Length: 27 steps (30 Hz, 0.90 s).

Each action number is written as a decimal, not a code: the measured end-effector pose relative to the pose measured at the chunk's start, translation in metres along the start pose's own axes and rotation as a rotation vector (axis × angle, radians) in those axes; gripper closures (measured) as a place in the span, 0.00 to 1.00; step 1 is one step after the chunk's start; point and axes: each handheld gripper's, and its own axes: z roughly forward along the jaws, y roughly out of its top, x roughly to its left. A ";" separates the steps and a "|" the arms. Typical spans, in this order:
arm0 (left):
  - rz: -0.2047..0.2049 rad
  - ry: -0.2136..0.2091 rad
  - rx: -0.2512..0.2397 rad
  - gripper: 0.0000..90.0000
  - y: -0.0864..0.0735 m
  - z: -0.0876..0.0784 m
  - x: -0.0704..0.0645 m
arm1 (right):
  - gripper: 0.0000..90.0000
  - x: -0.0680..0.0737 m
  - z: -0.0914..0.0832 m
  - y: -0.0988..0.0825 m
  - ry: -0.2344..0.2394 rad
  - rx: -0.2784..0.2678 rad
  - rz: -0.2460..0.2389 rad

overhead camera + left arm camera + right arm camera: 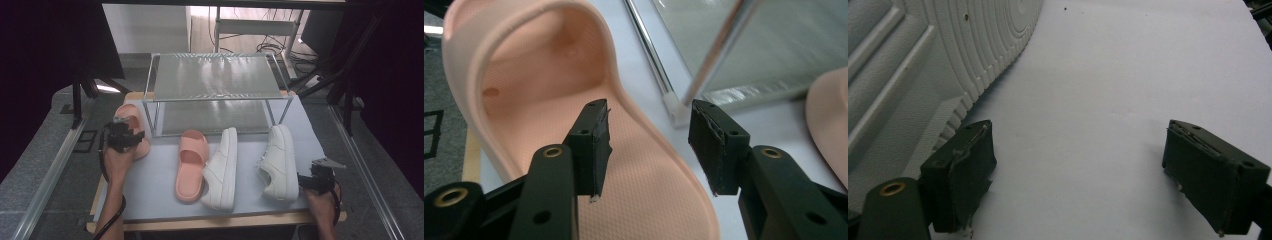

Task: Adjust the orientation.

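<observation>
Standing at 12 o'clock on the grey mat [160, 192], a wire rack [216, 92] has two mesh shelves, both bare. In front of it lie a second slide [191, 165], a white sneaker [222, 169] tipped on its side, and another sneaker [278, 162] at 4 o'clock. A rack leg [711, 55] and its foot rise just beyond the left gripper [649, 150], close to the slide's rim. At 9 o'clock lies the pink slide [549, 100], sole down, its footbed dimpled and its strap arching over the toe end. The left jaws are half open and straddle its side rim, one inside on the footbed, one outside, neither pressing. Wide open over bare mat, the right gripper [1075, 175] sits beside the sneaker's ribbed sole.
</observation>
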 end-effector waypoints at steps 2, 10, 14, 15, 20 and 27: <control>-0.012 0.005 -0.009 0.57 0.003 0.002 0.003 | 0.15 0.000 0.000 0.000 0.000 0.000 0.000; -0.017 0.025 -0.023 0.62 0.015 0.011 0.006 | 0.15 0.000 0.000 0.000 0.000 0.000 0.000; -0.011 0.065 -0.011 0.66 0.020 0.018 0.006 | 0.15 0.000 0.000 0.000 0.000 0.000 0.000; -0.018 0.071 -0.011 0.66 0.022 0.020 0.007 | 0.15 0.000 0.000 0.000 0.000 0.000 0.000; -0.019 0.088 -0.008 0.69 0.028 0.029 0.010 | 0.15 0.000 0.000 0.000 0.000 0.000 0.000; -0.011 0.118 0.015 0.73 0.034 0.041 0.008 | 0.15 0.000 0.000 0.000 0.000 0.000 0.000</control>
